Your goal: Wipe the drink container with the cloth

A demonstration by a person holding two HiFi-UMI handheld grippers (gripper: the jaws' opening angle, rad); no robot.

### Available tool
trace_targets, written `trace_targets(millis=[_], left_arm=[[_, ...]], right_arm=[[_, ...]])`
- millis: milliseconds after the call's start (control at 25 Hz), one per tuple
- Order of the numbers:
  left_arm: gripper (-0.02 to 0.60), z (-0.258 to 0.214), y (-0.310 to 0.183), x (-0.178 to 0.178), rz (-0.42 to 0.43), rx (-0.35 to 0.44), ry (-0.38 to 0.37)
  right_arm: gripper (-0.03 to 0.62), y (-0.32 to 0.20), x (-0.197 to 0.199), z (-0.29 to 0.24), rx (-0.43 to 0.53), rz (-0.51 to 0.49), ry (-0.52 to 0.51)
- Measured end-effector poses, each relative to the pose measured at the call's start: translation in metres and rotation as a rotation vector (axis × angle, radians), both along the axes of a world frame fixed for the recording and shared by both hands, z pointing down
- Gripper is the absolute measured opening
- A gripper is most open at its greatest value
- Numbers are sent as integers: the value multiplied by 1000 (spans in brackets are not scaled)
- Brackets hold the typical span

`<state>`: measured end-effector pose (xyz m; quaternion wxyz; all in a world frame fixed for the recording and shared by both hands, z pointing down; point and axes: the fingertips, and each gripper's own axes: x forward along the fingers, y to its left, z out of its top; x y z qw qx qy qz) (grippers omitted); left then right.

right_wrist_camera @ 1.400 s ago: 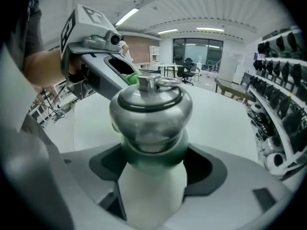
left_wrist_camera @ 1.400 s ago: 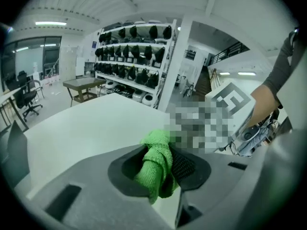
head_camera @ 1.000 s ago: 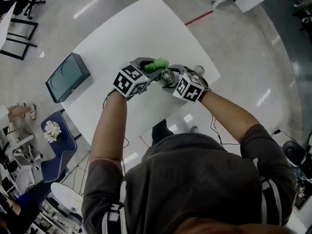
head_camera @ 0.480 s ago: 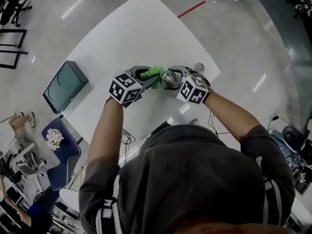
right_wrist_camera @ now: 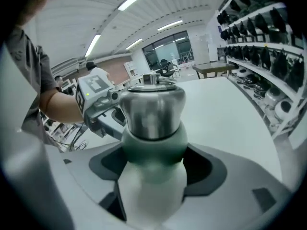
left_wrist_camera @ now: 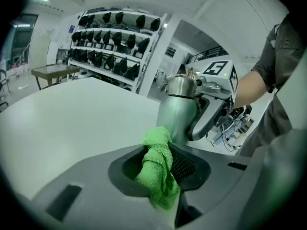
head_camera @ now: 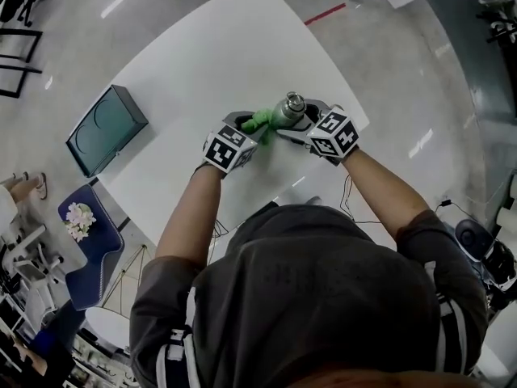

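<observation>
Mid-wipe, I judge: left claw pinches the cloth against the drink container clamped in the wide-set right claw; next, rub along its side

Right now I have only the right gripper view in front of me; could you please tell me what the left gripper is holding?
Observer: The left gripper is shut on a bunched green cloth.
Operator: Thank you. Is the cloth at the bottle yet?
Observer: In the left gripper view its upper end appears to lie against the drink container, low on the side.
Operator: Is anything else on the table?
Observer: The head view shows a dark green box at the left corner of the table, apart from both grippers.
</observation>
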<state>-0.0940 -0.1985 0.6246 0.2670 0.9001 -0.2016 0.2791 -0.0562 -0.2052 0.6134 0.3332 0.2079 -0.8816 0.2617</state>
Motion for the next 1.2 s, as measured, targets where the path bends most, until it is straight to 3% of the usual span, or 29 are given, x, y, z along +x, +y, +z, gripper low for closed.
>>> trace_targets(millis=[240,400,680,920,1080,1200], left_arm=[[98,-42,20,10,56,32,41],[98,-41,11,10,160,104,-34],[98,-49,-37,19,213,115,-29],[95,-15,-50,43,242,138,-153],[92,3,-46,36,258,129,-162],[91,-1,-28,21,350,120,-163]], right_arm=[[351,-3,5,-1,-48,49,-16],[351,1,4,1,-29,28,21],[351,15,-5,3,96,-146,132],[351,23,-9,1,216,-290,224],[351,23,-9,2,232,-307,224],[351,24,-9,3,233,-307,218]])
